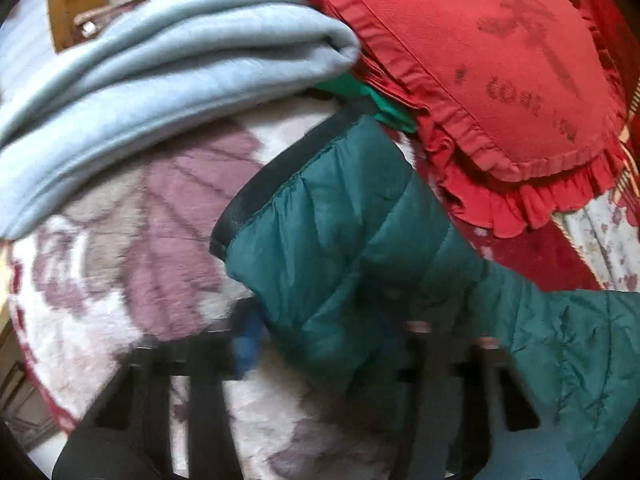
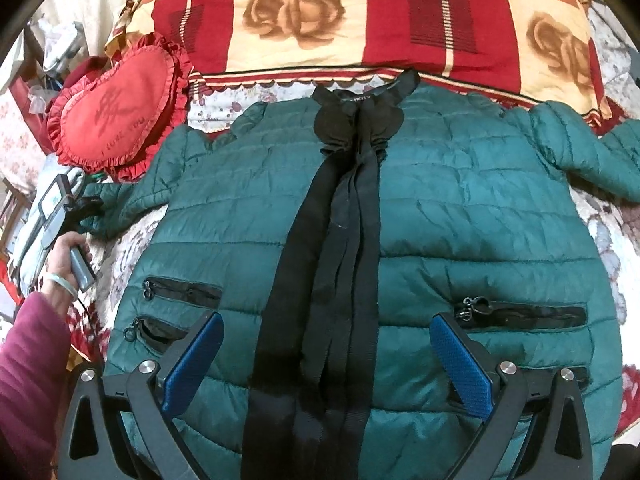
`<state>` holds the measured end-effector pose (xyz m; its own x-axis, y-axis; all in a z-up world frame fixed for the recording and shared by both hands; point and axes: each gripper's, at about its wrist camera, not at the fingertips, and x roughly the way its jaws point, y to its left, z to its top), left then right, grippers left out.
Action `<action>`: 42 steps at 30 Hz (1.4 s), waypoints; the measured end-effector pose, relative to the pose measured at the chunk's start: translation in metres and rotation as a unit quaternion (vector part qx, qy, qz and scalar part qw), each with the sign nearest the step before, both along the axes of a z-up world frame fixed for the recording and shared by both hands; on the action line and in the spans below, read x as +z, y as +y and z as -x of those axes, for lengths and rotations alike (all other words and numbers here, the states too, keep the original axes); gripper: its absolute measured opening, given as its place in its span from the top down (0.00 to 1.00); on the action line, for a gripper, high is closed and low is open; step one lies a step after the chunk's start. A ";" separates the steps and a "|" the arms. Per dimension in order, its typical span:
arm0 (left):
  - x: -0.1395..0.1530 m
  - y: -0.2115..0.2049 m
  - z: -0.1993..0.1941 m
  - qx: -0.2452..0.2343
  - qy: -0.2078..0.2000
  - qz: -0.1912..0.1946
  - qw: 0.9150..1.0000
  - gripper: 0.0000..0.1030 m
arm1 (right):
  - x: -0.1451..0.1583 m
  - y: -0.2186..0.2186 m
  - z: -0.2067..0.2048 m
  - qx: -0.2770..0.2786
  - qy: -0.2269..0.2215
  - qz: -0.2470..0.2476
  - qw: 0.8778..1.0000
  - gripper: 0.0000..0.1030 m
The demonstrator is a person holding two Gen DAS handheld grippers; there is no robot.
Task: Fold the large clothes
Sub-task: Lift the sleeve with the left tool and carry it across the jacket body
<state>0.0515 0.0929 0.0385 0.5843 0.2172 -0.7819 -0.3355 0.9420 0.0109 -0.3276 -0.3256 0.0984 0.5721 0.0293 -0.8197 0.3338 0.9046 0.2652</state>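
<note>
Green quilted puffer jacket [image 2: 460, 208] lay spread flat, front up, on a bed covered by a floral blanket [image 1: 120, 280], filling the centre of the right wrist view. Black placket and collar trim [image 2: 344, 208] ran down its middle from collar at top to hem at bottom. Zipped pockets sat at lower left [image 2: 180, 292] and lower right [image 2: 524, 314]. One sleeve stretched to the left edge of the frame, the other to the upper right.

Right claw [image 2: 326, 364] was wide, blue pads [image 2: 192, 360] splayed either side of the placket over the lower jacket, nothing between them.

Left claw [image 1: 320, 332] sat at the bottom centre of the left wrist view, blurred. It was on the jacket sleeve [image 1: 352, 240] near its black-edged cuff, the sleeve fabric running between the fingers; the fingers looked drawn in on the sleeve, though blur hid the pads' contact. In the right wrist view the same claw appeared at the left edge, at the sleeve end, held by a hand [image 2: 64, 264] in a maroon sleeve [image 2: 28, 380].

Red heart-shaped ruffled cushion [image 2: 116, 112] lay at the upper left, just beside the jacket shoulder. Folded light blue blanket [image 1: 160, 92] was in the upper left of the left wrist view. Red and cream rose-print pillow [image 2: 352, 16] lay across the top, above the collar.
</note>
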 end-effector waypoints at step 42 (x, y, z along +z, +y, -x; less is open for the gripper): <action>0.135 -0.338 0.158 -0.385 -0.046 0.135 0.912 0.92 | 0.014 -0.064 0.056 -0.079 -0.041 -0.042 0.995 0.00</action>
<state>-0.1066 -0.2455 0.1731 0.5486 -0.4777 -0.6862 0.4382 0.8633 -0.2506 -0.3837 -0.3897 0.1121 0.6391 -0.0004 -0.7691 0.4444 0.8164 0.3688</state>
